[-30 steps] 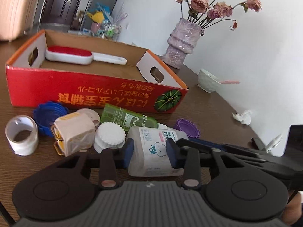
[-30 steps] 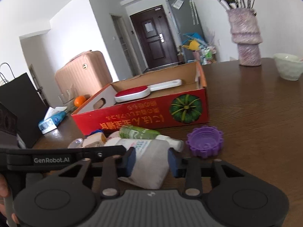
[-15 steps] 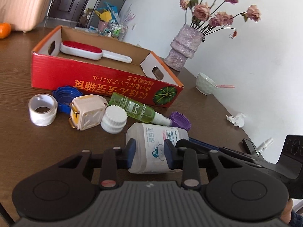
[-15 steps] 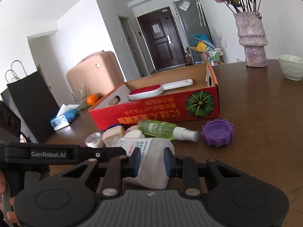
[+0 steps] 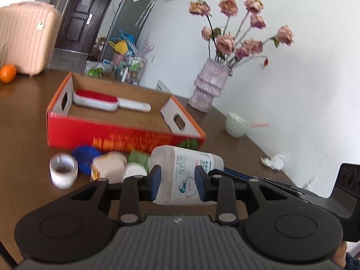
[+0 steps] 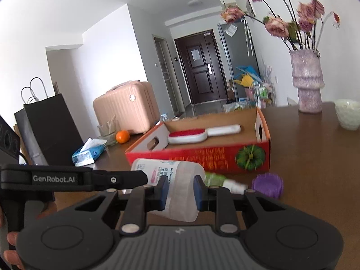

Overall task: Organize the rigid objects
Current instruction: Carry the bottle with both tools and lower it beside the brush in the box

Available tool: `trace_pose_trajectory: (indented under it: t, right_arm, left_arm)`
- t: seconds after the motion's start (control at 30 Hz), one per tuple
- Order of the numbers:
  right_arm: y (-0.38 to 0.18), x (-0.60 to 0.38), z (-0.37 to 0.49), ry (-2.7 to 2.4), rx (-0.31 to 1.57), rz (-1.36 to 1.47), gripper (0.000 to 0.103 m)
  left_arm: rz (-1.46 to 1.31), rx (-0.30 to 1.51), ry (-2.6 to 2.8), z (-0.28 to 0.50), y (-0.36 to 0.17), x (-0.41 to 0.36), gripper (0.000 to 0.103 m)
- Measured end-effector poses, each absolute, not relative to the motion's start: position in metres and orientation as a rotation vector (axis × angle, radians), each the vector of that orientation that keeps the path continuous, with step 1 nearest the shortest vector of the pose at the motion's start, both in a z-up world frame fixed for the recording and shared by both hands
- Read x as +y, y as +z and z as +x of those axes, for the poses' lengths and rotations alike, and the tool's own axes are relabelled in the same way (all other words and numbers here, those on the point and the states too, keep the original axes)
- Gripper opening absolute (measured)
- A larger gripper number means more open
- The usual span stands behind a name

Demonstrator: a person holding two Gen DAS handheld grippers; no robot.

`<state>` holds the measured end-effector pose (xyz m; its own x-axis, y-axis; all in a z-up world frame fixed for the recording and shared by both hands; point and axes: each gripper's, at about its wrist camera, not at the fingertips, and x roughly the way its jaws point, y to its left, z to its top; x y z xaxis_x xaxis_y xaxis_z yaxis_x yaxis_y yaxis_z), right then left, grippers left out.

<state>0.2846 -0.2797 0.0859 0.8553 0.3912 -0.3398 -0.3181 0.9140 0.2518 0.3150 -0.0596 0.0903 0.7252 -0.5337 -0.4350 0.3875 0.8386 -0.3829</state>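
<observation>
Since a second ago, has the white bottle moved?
Yes. The white bottle, clamped by both the left gripper and the right gripper, has risen: it now overlaps the red box front.

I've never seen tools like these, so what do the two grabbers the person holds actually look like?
Both are alike: matte black plastic. The left gripper and right gripper each have two round black discs at the base, a ribbed grey plate between them, silver rivets on angular black linkages, and blue pads on the fingers. White "GenRobot.AI" lettering marks the left one's handle, seen from the right camera. No cables show.
</observation>
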Motion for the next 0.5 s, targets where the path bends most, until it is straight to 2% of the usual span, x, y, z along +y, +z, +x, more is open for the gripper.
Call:
trace_pose_trajectory:
  t: [0.23,0.5]
  right_arm:
    - [0.108,-0.276,0.374,0.354,0.357,0.159,0.023]
    - [0.100,-0.280,0.517,0.332,0.487,0.197,0.023]
  left_arm:
    - [-0.294,0.537,-0.489,0.402,0.106,-0.065,0.033]
    - [-0.300,0.621,-0.469,0.541,0.104,-0.069,0.032]
